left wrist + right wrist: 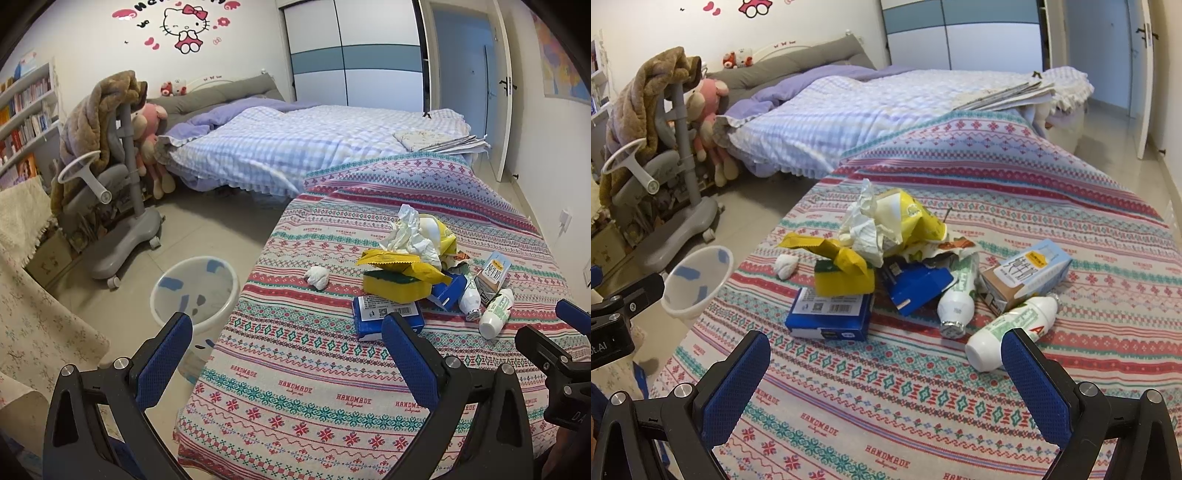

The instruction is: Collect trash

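Overhead, two wide-released grippers hover above a trash pile on a patterned counter.
Left gripper (286, 347) and right gripper (886, 363) hold nothing, jaws spread. Tissue (866, 225), yellow wrappers (846, 258), blue boxes (831, 314), bottles (1012, 336) and a carton (1027, 277) lie heaped mid-counter (886, 406); a white bin (195, 288) stands on the floor just beside its left edge.

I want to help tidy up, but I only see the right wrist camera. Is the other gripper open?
Observer: Yes, the left gripper is wide open, with nothing between its fingers.
Operator: What hangs right of the door?
Observer: A colourful map.
Operator: And far left of the chair?
Observer: Shelves full of books.
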### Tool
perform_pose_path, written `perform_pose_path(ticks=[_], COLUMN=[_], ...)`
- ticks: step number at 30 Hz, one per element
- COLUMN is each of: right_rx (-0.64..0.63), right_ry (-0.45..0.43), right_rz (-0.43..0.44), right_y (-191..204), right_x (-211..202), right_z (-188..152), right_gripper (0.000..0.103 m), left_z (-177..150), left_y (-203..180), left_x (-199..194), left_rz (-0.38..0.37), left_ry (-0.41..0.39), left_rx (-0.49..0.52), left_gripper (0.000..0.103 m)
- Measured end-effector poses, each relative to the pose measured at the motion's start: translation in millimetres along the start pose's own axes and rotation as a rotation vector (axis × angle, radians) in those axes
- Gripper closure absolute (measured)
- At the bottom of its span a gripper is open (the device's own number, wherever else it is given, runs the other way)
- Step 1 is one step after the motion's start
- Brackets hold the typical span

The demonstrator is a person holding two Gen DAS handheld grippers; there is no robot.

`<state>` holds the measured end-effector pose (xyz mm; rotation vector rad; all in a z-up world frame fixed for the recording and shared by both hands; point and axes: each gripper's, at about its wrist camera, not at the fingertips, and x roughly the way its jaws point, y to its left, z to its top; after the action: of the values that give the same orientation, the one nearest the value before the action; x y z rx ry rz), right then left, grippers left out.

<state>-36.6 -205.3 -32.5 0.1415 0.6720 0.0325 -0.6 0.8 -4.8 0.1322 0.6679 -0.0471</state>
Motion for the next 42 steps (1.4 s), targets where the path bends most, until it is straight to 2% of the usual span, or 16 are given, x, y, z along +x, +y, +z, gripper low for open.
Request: perform_pose_path(ticks=[13, 25, 27, 28, 31, 32, 33, 35, 37, 38, 40, 42], right_rx=[0.024, 0.045, 0.05, 0.059, 0.092, 0.097, 0.101, 0.145, 0.232, 0.317, 0.431, 0.553], right_ry=[-0.014, -0.003, 0.006, 0.009, 0.042, 0.057, 0.061, 0.087, 0.115, 0.134, 0.215, 0.257], right_rz=[0.018, 0.02, 0.017, 0.022, 0.021, 0.009, -0.002, -0.031, -0.049, -0.041, -0.056, -0.066], right_y=[-2.1, -7.2, -8.9, -10.1, -17.1, -20.4, -25.1, -42.0, -66.2, -84.8, -108.7, -132.2], right_x=[1.5, 5.6, 7.5, 8.2, 15.7, 18.4, 21.6, 29.5, 36.7, 41.0, 43.1, 45.2], right_z=[-0.3, -1.6, -1.9, -2.0, -1.8, -2.2, -2.3, -2.1, -4.1, -7.4, -14.3, -20.0], right_gripper=[0.0, 0.0, 0.0, 0.0, 0.0, 0.0, 0.0, 0.0, 0.0, 0.0, 0.0, 0.0], left_z=[0.3, -4.0, -3.9, -2.1, 4.2, 7.9, 10.8, 18.6, 27.7, 31.9, 45.3, 55.9], left_y=[-0.4, -2.7, -3.7, -3.3, 9.3, 14.6, 18.3, 22.0, 17.8, 16.6, 13.1, 17.0], left_x=[0.2, 10.4, 16.8, 23.8, 54.7, 61.4, 66.9, 79.9, 91.9, 100.5, 120.6, 146.1], left_rz=[0.001, -0.004, -0.022, -0.058, -0.167, -0.185, -0.2, -0.211, -0.284, -0.29, -0.367, -0.32], left_ry=[0.001, 0.034, 0.061, 0.098, 0.231, 0.187, 0.176, 0.193, 0.251, 0.322, 0.397, 0.441], left_rx=[-0.001, 0.017, 0.028, 0.029, -0.06, -0.099, -0.134, -0.161, -0.194, -0.173, -0.192, -0.214], left_gripper=[0.0, 0.0, 0.0, 0.0, 0.0, 0.0, 0.0, 0.0, 0.0, 0.0, 0.002, 0.007])
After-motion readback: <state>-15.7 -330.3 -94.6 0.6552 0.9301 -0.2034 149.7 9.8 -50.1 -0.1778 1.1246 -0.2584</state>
